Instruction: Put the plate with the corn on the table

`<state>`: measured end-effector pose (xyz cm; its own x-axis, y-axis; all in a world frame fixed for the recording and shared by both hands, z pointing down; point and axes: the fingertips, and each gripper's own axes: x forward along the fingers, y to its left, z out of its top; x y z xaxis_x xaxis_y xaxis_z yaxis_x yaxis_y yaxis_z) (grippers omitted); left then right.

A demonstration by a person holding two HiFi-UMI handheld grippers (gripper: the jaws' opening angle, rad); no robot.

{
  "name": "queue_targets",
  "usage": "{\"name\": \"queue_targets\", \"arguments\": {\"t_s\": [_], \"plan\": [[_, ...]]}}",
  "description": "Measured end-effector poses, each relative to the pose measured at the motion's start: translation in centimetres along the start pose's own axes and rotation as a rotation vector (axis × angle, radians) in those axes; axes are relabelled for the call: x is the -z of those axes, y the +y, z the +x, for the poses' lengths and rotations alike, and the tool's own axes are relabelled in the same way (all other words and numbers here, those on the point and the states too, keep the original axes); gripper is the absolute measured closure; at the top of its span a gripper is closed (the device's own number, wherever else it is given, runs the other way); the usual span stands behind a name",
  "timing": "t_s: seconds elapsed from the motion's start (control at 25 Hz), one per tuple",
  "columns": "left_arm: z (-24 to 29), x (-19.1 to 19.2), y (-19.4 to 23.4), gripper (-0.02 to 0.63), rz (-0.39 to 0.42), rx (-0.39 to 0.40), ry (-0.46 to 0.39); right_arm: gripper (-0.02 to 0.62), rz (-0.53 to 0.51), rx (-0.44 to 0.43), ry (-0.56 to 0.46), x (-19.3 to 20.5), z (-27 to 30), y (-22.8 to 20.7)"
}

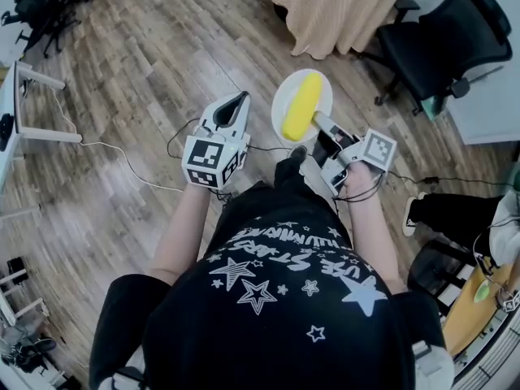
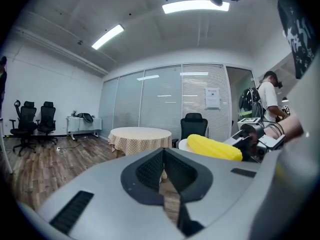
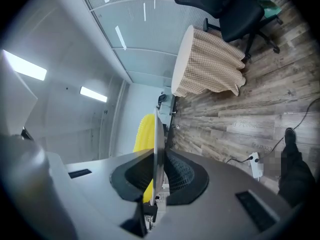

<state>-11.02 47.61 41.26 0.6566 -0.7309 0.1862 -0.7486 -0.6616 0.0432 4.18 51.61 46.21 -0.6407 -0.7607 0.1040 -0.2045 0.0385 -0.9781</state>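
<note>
Carry | right gripper [image 1: 318, 122] clamps plate [image 1: 280, 104] by its rim, level above floor so corn [image 1: 301, 104] cannot roll | left gripper [image 1: 236, 101] closed, empty | table [image 1: 333, 15] well ahead

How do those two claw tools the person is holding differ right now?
The right gripper is clamped on the rim of the plate, carrying the corn; the left gripper is shut on nothing. The right is rolled sideways, the left level. Both bear marker cubes.
</note>
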Motion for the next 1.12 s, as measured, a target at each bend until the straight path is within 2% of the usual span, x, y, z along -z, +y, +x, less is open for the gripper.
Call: {"name": "queue_targets", "arguments": {"t_s": [0.2,0.36,0.64,0.88,1.12], "plan": [[0.1,-0.4,0.4,0.598,0.0,-0.013,0.011,0.543,0.007,0.001,0.004,-1.0,0.5,0.2],[-1.4,-0.4,0.5,0.598,0.003,-0.015,0.005,0.543,0.005,0.001,0.008,0.1,0.4,0.5],[-1.1,0.5,2.0,0.598,0.003,-0.042,0.009,0.543,0.0,-0.013,0.032,-0.4,2.0,-0.6],[2.7,-0.2,4.4,0.598,0.0,-0.068,0.006,0.543,0.001,-0.031,0.063,-3.7,5.2,-1.1],[7.4,-1.5,6.9,0.598,-0.013,-0.098,0.007,0.543,-0.007,-0.064,0.09,-8.7,8.8,-0.9]]}}
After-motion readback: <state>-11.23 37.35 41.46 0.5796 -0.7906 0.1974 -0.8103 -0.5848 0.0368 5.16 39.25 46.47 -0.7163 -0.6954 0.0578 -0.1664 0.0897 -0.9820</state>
